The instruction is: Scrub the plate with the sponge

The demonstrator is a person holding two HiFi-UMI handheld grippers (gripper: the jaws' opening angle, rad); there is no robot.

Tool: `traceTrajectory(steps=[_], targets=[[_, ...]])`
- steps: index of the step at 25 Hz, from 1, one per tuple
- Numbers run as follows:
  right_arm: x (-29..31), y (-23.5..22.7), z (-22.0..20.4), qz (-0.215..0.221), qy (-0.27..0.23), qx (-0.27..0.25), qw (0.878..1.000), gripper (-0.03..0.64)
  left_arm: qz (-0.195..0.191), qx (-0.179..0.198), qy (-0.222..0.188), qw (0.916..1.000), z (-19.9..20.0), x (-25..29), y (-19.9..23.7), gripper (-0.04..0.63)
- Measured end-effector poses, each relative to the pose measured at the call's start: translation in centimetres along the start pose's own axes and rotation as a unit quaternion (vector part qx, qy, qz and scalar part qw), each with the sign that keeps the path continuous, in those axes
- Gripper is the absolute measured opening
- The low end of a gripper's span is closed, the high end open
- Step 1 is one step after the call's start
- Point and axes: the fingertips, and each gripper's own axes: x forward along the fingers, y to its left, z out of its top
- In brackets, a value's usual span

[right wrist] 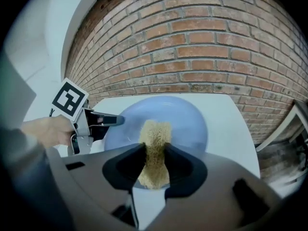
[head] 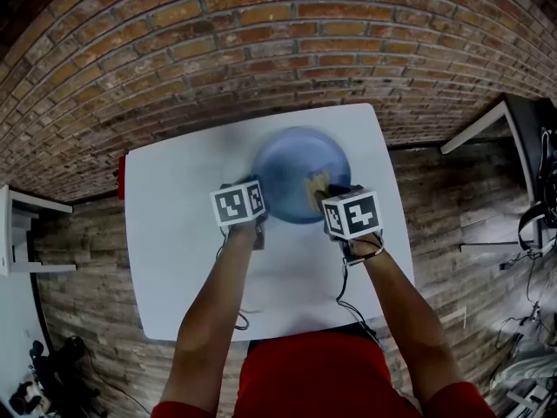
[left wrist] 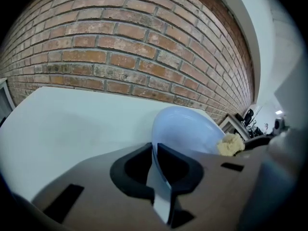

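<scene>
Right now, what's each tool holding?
Left tool: shut on the plate rim.
Right tool: shut on the sponge.

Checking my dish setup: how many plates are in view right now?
1: the blue plate, over the white table's far half, its rim gripped by the left gripper, with the right gripper holding the sponge against it. No other shows.

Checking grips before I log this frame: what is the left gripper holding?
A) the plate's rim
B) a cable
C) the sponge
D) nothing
A: the left gripper is clamped on the rim of the plate; the sponge is in the right gripper.
</scene>
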Motion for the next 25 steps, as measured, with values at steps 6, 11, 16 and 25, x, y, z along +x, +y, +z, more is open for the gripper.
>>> traceTrajectory(steps=[6,11,16,25], targets=[[-1.5,0.3,1.2,0.018,-0.047,0.001,0.999,0.12,-0.011,0.002,-0.044,0.999,0.6,-1.7,-0.8,0.072],[-3.6,1.0,3.0,0.04,-0.097,-0.002,0.994,0.12,-0.008,0.022,-0.096,0.9951,2.4,-5.1,-1.3,0.118],[-9.3,2.8,8.4,0.068,-0.221,-0.038,0.972,0.12,-0.066,0.068,-0.209,0.9732,7.3,-11.6,-5.5,0.048],[-19.0,7.0,12.4,0.085,-0.395,-0.128,0.906,0.12,-0.145,0.171,-0.338,0.9139,10.6,-21.9,-13.8,0.021]])
